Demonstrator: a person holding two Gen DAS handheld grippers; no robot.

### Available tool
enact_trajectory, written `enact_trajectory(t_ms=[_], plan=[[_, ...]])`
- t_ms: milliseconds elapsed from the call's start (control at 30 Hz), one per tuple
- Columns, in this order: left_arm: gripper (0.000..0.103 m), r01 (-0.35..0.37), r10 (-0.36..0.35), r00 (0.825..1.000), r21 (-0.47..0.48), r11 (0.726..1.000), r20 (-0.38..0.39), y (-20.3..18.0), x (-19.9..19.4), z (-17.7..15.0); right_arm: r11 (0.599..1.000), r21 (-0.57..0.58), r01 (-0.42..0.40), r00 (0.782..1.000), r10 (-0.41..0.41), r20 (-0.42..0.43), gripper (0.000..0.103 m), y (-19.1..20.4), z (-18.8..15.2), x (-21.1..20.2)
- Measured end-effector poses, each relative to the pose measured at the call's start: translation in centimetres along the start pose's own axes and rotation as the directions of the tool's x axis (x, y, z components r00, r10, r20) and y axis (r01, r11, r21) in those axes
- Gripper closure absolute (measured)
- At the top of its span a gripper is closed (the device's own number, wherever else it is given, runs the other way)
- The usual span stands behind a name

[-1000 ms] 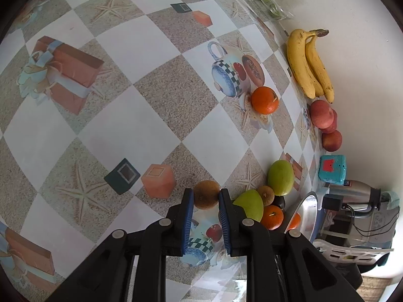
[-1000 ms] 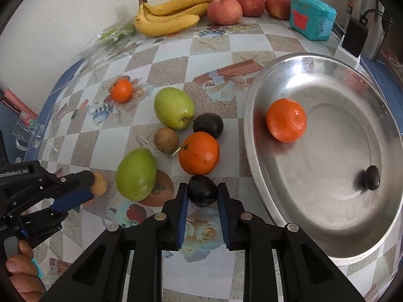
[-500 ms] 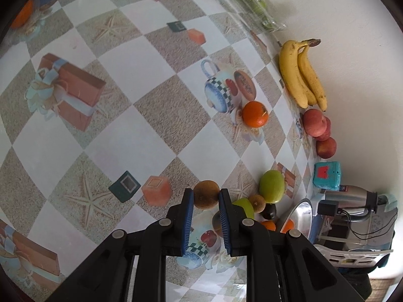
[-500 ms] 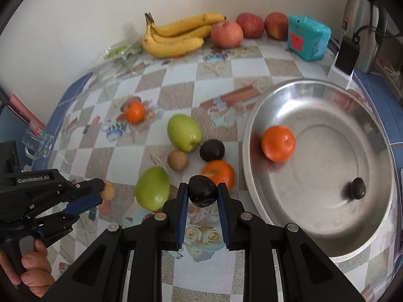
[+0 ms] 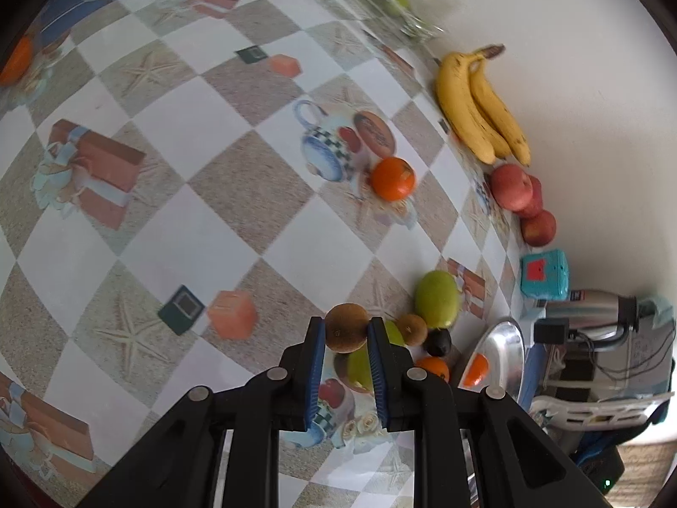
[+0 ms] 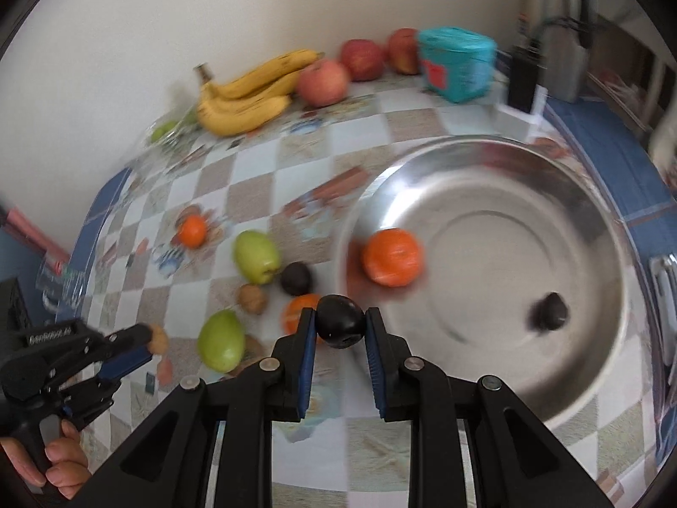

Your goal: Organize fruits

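My left gripper (image 5: 346, 332) is shut on a brown kiwi (image 5: 346, 327), held above the patterned tablecloth; it also shows in the right wrist view (image 6: 146, 343) at lower left. My right gripper (image 6: 340, 328) is shut on a dark plum (image 6: 340, 326), held in the air near the left rim of the steel bowl (image 6: 601, 364). The bowl holds an orange (image 6: 392, 257) and a second dark plum (image 6: 550, 311). On the cloth lie two green fruits (image 6: 256, 256) (image 6: 221, 340), a kiwi (image 6: 251, 298), a dark plum (image 6: 297, 278) and two oranges (image 6: 191, 230) (image 6: 298, 311).
Bananas (image 6: 249, 93), red apples (image 6: 323, 80) and a teal box (image 6: 457, 63) line the wall at the back. A kettle (image 5: 601, 309) and cables stand beyond the bowl. A plastic bag with green fruit (image 5: 389, 0) lies at the far corner.
Both grippers have risen from the table with their fruit. The right gripper has carried the plum up and toward the bowl; the left has lifted the kiwi, so the table looks farther away.
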State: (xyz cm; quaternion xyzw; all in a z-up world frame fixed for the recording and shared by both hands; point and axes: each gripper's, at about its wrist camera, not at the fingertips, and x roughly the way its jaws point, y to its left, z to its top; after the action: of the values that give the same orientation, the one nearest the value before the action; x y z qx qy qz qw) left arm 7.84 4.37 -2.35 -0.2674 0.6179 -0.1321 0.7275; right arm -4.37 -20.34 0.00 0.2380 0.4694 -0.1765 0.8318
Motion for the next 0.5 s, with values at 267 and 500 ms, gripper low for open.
enact_trajectory(t_ms=[267,500], plan=[[0.081,0.003,0.001,1.000,0.143,0.990,-0.025,-3.9,1.1,-2.2,0.984,0.168,0.057,0.998,-0.060,0.016,0.079,-6.4,0.7,-1.5],[0.081,0.021,-0.012,1.000,0.342,0.940,-0.029,-9.0,2.2,-5.3,0.970,0.219,0.107,0.992,-0.118,0.040,0.079,-9.3,1.0,-2.9]])
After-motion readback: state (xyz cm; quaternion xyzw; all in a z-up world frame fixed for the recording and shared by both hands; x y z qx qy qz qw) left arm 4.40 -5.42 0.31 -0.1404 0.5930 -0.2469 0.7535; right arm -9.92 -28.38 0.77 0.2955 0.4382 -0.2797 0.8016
